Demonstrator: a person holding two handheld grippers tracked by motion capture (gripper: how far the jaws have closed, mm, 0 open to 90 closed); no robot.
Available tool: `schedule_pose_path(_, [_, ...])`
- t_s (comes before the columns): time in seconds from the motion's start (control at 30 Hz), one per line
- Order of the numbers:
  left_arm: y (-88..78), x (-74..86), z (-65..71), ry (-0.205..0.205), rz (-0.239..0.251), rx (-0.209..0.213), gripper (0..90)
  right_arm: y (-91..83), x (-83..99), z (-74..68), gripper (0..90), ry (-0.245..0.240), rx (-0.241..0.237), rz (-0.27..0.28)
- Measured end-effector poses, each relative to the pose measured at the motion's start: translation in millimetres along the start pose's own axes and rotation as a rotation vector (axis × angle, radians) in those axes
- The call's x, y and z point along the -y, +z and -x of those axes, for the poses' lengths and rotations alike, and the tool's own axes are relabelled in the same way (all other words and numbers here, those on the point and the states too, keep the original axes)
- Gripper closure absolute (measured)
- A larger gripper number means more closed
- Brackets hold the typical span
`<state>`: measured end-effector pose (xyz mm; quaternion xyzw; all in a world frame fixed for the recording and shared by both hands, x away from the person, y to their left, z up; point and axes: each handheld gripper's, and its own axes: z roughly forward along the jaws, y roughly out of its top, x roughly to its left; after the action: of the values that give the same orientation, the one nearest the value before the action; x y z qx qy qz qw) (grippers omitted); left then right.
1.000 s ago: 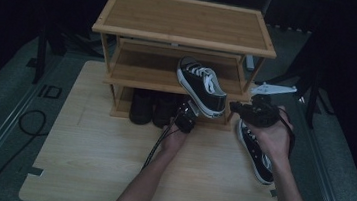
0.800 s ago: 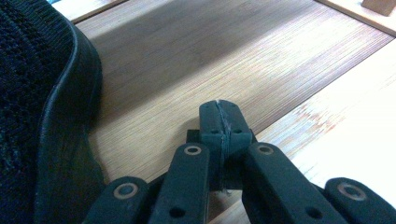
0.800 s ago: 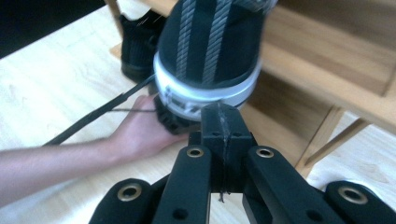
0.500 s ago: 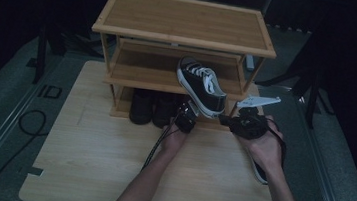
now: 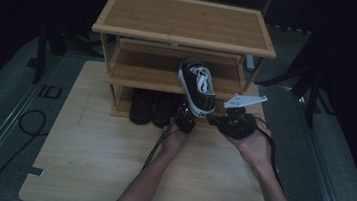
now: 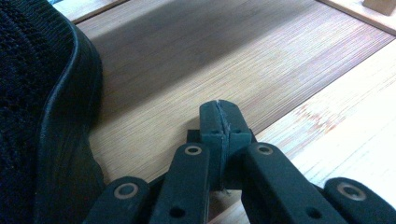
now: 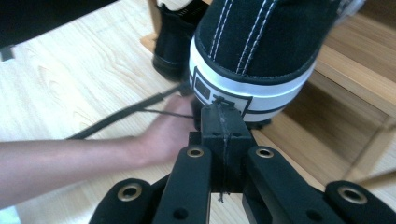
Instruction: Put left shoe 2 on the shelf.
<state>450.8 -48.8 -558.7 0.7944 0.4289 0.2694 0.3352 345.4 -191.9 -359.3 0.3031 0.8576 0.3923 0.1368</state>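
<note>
The fingers (image 7: 205, 133) of the right gripper (image 7: 219, 114) are pressed together with nothing between them, their tips right at the white rubber heel of the black canvas sneaker (image 7: 266, 51); whether they touch it I cannot tell. The left gripper (image 6: 220, 116) also has its fingers (image 6: 210, 123) pressed flat against each other, empty, and points low over the bottom board of the rack, just beside a black mesh shoe (image 6: 42, 121) at the left of its own view.

From the high view, the sneaker (image 5: 197, 85) sits on the middle shelf of the bamboo shoe rack (image 5: 185, 21), toe pointing back into the rack and heel overhanging the front edge. The left gripper (image 5: 185, 121) is just below that heel, and the right gripper (image 5: 214, 119) comes in from the right of it, its grey three-cornered plate up. A pair of black shoes (image 5: 154, 108) stands on the bottom shelf, left of the hands. The rack stands on a light wooden table (image 5: 85, 156).
</note>
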Motion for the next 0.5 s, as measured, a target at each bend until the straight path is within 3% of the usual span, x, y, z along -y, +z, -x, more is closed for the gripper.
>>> schedule_pose_path(0.17, [0.5,-0.1,-0.4,0.000,0.000,0.018,90.0,11.2,-8.2,-5.6,90.0,-0.022,-0.019,-0.001])
schedule_pose_path(0.27, [1.2,0.0,0.1,-0.015,0.010,0.016,90.0,18.5,-11.8,-4.4,90.0,-0.018,-0.024,0.004])
schedule_pose_path(0.3, [-0.3,-0.1,-1.7,0.010,-0.011,0.012,90.0,21.0,-13.1,-3.4,90.0,-0.013,-0.027,0.004])
schedule_pose_path(0.5, [-0.1,0.2,-0.7,-0.003,-0.009,0.012,90.0,33.7,-23.3,-0.3,90.0,-0.006,-0.034,0.022])
